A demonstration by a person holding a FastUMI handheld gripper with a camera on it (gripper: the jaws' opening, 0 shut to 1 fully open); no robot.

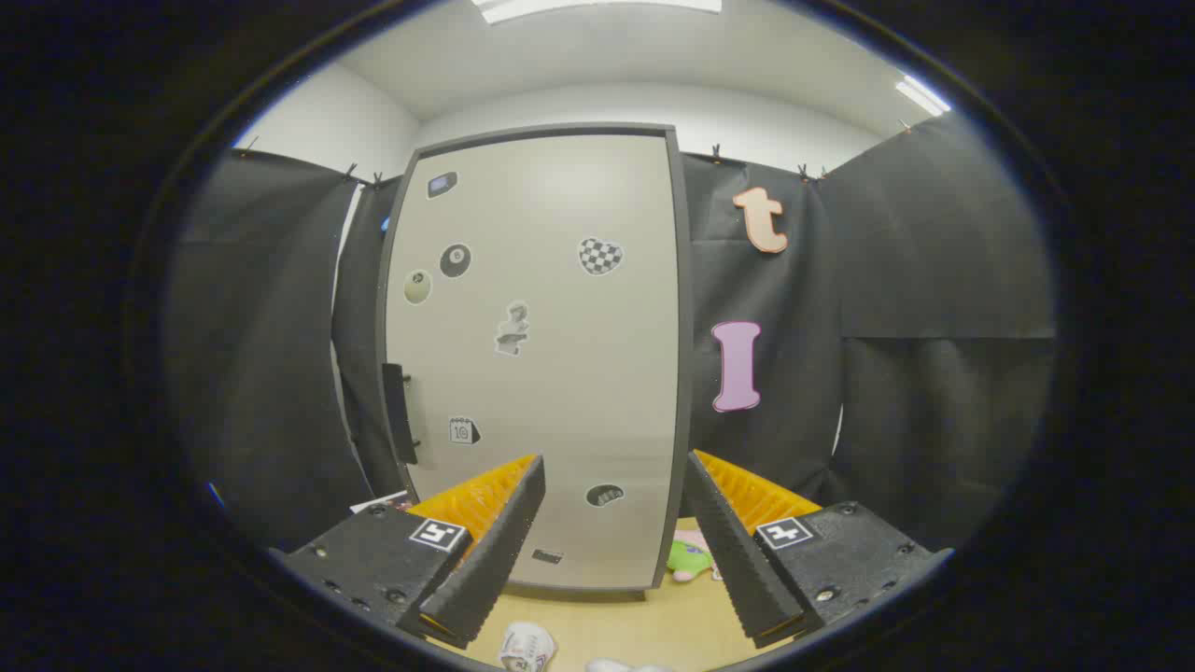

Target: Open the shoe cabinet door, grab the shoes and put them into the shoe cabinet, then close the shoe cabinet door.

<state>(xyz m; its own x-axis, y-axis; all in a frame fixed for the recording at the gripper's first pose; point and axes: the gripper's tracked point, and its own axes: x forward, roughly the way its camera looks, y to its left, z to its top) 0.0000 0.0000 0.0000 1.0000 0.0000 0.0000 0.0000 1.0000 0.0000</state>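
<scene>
The claw (611, 485) stands with its fingers wide apart and nothing between them, aimed at the shoe cabinet door (560, 373), which is shut. The door is a tall pale panel in a dark frame, standing upright on the desk (644, 630) just beyond the fingertips. Its bottom edge meets the wooden surface at about 6 o'clock from the door's middle, and a strip of bare desk lies open between that edge and the base of the fingers. Stickers (600, 255) dot the panel. A dark handle (400, 413) runs vertically along the door's left edge, at roughly 8 o'clock from the door's middle and up and to the left of the left finger's tip. The door's right edge sits just inside the right finger's tip.

A pink and green shoe (688, 556) lies on the desk at the cabinet's lower right corner, at about 5 o'clock from the door's middle, partly hidden behind the right finger. Nearer, between the finger bases at 6 o'clock, a white crumpled object (526, 647) rests on the desk; what it is cannot be told. Black cloth (934, 308) walls close in on both sides of the cabinet.
</scene>
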